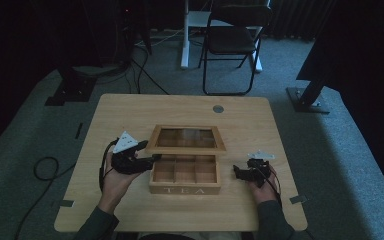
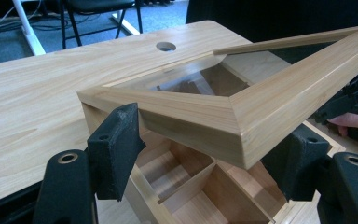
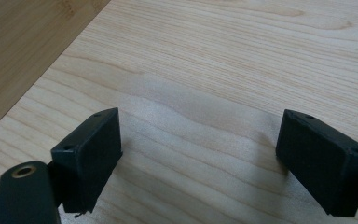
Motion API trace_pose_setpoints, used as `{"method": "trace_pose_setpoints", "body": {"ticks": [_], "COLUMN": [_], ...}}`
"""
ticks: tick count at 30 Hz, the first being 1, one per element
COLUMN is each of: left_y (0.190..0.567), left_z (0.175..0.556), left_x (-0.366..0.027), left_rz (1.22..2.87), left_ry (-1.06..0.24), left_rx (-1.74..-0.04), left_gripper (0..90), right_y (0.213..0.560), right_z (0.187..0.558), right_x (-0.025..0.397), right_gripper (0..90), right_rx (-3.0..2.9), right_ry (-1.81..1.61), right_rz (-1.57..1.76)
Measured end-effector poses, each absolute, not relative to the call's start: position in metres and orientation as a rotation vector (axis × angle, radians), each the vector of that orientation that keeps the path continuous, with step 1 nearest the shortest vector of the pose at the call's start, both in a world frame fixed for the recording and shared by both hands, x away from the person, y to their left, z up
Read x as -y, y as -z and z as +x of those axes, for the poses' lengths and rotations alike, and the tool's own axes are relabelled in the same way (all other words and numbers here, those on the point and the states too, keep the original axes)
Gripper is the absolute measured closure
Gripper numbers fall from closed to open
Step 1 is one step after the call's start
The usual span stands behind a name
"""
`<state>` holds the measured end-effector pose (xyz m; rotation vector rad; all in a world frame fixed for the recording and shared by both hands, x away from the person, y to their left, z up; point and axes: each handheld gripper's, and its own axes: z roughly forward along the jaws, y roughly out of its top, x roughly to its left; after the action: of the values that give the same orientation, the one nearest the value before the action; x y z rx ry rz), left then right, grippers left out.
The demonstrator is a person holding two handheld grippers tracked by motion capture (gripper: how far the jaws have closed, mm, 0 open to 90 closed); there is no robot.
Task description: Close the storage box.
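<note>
A wooden tea box [image 1: 185,179], lettered TEA on its front wall, is seen in the high view at the middle of the light wooden table [image 1: 130,112], its glass-paned lid [image 1: 186,139] raised and tilted back toward 12 o'clock. The left gripper [image 1: 152,159] is held at the box's 9 o'clock side, and its jaws are spread on either side of the lid's near left corner; whether the pads actually touch the wood cannot be told. From this gripper the lid lies toward 3 o'clock, its long axis running from 9 to 3 o'clock across the table, so the left hand [image 1: 114,176] is judged the nearer one for any further swing of the lid. The right gripper [image 1: 238,173] is held at the box's 3 o'clock side, apart from the box, with its jaws spread and nothing between them. In the left gripper view the lid's mitred corner [image 2: 235,133] is shown overhanging the empty compartments [image 2: 186,179] between the two black pads [image 2: 116,147], a detail that is too small in the high view. In the right gripper view bare table grain [image 3: 205,93] is shown between the spread jaws, which confirms that nothing is held there.
</note>
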<state>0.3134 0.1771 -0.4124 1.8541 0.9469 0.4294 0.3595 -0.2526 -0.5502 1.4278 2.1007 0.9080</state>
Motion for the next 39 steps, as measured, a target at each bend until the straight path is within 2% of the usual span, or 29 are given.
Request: {"method": "trace_pose_setpoints", "body": {"ticks": [39], "left_y": [0.437], "left_z": [0.3], "left_x": [-0.178], "left_rz": [1.878], "left_ry": [-0.381], "left_rx": [-0.978], "left_gripper": [31.8], "right_y": [0.55], "right_z": [0.359], "right_x": [0.252], "right_gripper": [13.8], "right_rx": [-2.1], "right_ry": [-0.908], "right_rz": [1.433]}}
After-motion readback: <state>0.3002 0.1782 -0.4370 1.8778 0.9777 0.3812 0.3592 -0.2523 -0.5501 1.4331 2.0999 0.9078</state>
